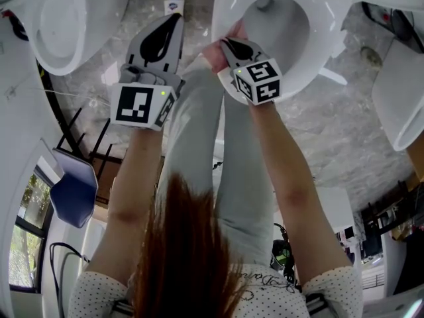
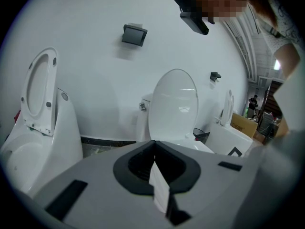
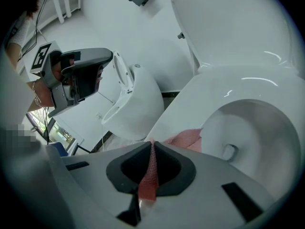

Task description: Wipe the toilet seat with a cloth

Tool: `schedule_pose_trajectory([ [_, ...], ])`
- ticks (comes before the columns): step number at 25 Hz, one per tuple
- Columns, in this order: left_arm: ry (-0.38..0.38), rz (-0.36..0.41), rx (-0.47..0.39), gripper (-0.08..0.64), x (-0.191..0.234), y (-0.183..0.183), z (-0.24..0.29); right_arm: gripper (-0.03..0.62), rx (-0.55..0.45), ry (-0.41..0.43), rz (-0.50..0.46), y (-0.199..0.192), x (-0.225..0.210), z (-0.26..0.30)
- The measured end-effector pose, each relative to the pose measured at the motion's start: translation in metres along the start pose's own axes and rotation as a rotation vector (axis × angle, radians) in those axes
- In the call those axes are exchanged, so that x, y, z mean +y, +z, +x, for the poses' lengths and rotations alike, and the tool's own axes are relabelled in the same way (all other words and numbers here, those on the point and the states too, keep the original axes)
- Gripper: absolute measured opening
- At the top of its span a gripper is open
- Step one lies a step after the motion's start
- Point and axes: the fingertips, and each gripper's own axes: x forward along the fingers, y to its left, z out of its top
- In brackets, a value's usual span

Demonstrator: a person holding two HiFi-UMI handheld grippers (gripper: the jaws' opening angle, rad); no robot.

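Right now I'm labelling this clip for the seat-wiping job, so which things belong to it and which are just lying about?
Part of the job:
- pink cloth, lying on the seat's rim
- right gripper, shut on the cloth
- toilet seat

Just about:
- second toilet
- bottle on the floor
- blue chair
- left gripper, shut, off the seat

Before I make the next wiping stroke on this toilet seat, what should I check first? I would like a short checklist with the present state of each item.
1. Grip on the pink cloth: ok, the right gripper has its jaws shut on it.
2. Cloth touching the toilet seat: ok, at its near edge.
3. The lid raised: ok.
4. The left gripper clear of the seat: ok, shut, beside the bowl.
5. Which parts are wiped: cannot tell.
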Motion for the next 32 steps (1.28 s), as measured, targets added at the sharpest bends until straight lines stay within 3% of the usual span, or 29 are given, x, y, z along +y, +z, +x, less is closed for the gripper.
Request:
schedule_pose_trajectory([
  [8, 0.000, 0.001, -0.003, 0.002, 0.007, 0.002, 0.001, 0.026, -0.068, -0.045, 0.009, 0.024, -0.012, 0.008],
  [16, -0.009, 0.003, 0.004, 0.002, 0.005, 0.002, 0.006, 0.026, -0.169, -0.104, 0.086, 0.043, -0.029, 0.011],
  [21, -0.010, 0.009, 0.004, 0.002, 0.007, 0.006, 0.007, 0.026, -0.231, -0.152, 0.072, 0.053, -0.037, 0.011],
  [32, -0.016, 0.005, 0.000, 0.002, 0.007, 0.008, 0.006, 0.026, -0.274, -0.189, 0.125, 0.070, -0.055, 0.014],
])
